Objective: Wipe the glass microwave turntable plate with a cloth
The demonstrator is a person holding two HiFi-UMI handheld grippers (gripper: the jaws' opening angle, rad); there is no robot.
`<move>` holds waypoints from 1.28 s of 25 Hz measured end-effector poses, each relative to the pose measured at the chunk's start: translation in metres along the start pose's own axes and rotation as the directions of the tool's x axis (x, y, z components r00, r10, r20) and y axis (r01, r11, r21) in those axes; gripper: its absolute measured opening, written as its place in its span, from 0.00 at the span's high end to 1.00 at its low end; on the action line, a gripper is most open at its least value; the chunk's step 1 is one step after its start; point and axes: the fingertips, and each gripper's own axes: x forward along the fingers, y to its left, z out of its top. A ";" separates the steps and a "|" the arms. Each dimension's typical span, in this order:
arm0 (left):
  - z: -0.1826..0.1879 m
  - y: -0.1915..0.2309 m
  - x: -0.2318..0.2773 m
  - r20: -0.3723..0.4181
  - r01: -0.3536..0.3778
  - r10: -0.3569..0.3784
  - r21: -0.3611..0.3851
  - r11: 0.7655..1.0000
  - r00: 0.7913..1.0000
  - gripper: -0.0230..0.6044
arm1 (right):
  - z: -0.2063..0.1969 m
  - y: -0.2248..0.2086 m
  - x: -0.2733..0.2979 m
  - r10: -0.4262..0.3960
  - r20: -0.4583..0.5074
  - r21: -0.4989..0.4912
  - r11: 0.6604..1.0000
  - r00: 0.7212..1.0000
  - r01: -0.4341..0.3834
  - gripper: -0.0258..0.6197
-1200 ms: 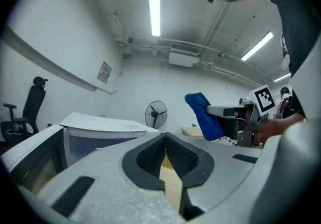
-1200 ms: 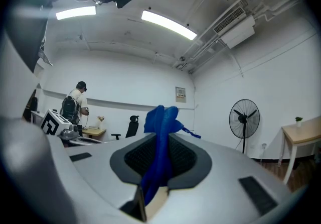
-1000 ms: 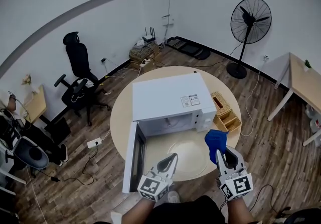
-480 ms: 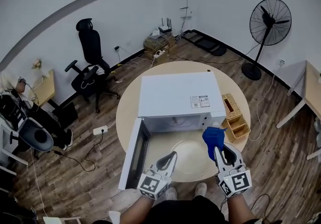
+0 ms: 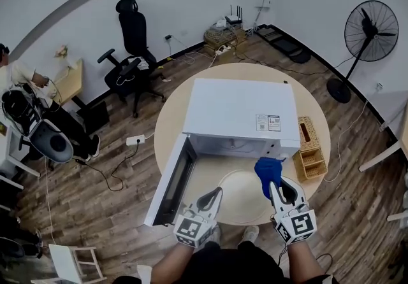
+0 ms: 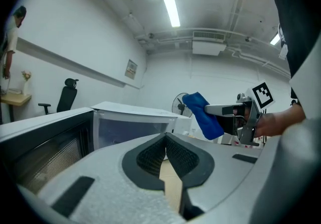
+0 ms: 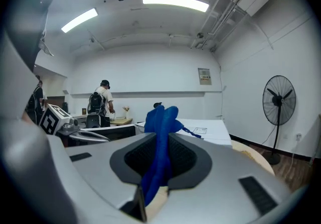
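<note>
Pinching the blue cloth [image 7: 159,117] between its pads, the right hand-held gripper [image 5: 278,188] is held over the far right part of the glass turntable plate [image 5: 241,198]. A bunch of the cloth stands up past the jaw tips, and the rest is trapped between the closed jaws. The left hand-held gripper [image 5: 213,198] is held at the plate's near left edge, its jaws pressed together at the tips with nothing between them. The plate is seen lying flat on the round worktop [image 5: 171,125], directly in front of the open microwave [image 5: 239,111], whose door [image 5: 169,182] is swung out to the left.

The step in hand is judged to be the approach: the cloth is gripped and raised, but no contact with the glass is shown. For the next move, the cloth would need to be lowered until it is pressed onto the glass and then drawn across it. Since the plate appears to lie loose on a smooth top, it may have to be steadied by the left hand-held gripper so that it is not pushed along.

To the right of the microwave, a wicker basket [image 5: 310,149] is set on the worktop. The worktop is surrounded by a wood-plank floor [image 5: 115,213]. A black office chair [image 5: 131,41] is placed beyond it to the left, and a standing fan [image 5: 375,25] to the right. Cables [image 5: 220,44] are gathered by the far wall, and a person [image 5: 16,76] is seen at the far left.
</note>
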 end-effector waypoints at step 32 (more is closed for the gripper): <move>-0.051 0.068 -0.045 -0.093 -0.214 0.209 -0.048 0.976 0.973 0.95 | -0.197 0.073 0.109 0.288 -0.464 -0.037 0.938 0.838 -0.343 0.86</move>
